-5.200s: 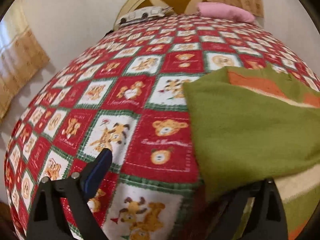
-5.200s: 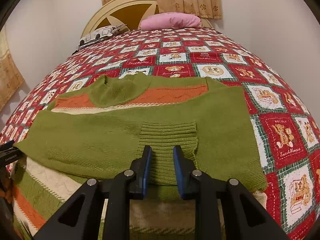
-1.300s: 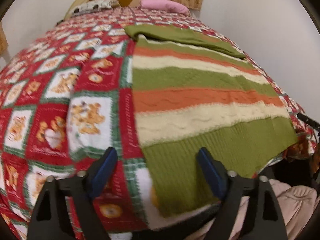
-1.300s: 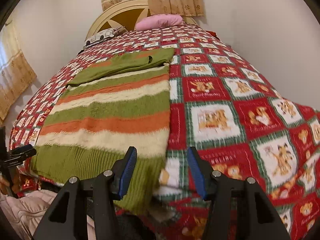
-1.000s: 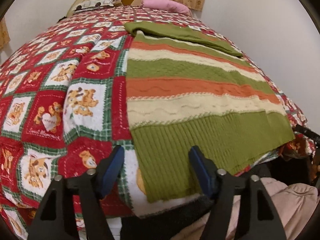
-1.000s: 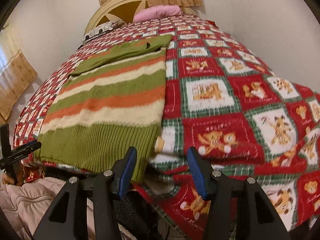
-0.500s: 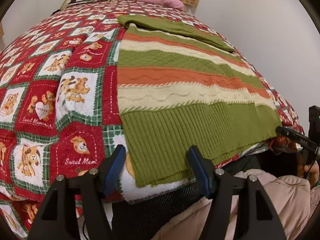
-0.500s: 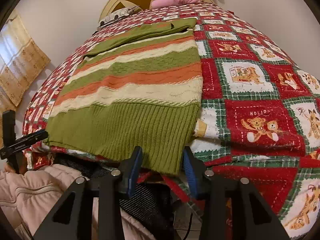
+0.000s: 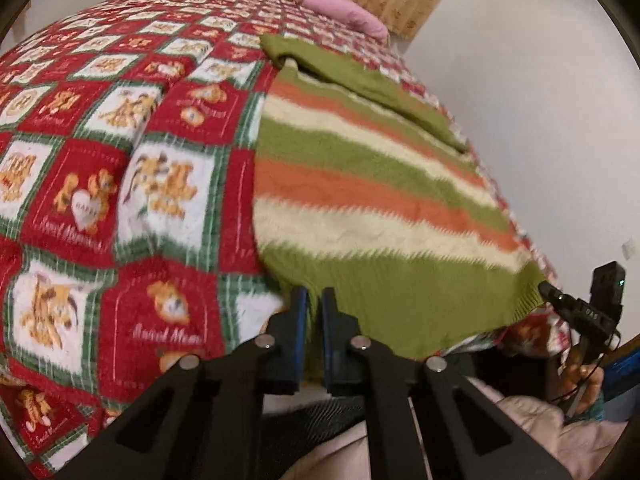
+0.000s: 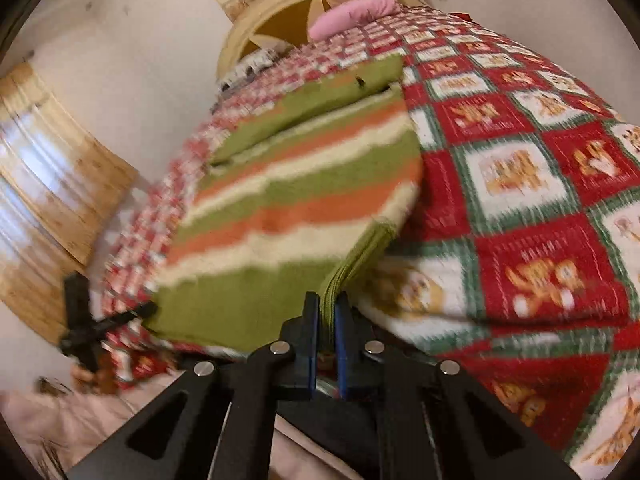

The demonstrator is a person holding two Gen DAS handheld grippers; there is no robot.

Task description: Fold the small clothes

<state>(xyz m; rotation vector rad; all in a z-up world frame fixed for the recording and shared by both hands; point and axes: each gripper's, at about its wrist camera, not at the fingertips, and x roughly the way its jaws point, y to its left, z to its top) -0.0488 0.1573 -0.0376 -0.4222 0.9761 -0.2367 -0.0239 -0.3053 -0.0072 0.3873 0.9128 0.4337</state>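
Now we pinch the sweater (image 9: pixel 372 216) hem with left gripper (image 9: pixel 314 300) and right gripper (image 10: pixel 327 306), ready to fold it toward the collar.

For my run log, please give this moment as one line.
left claw: shut on sweater hem | right claw: shut on sweater hem | sweater on bed

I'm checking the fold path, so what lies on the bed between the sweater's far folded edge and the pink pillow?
Only bedspread lies between the sweater and the pink pillow; the right wrist view shows it.
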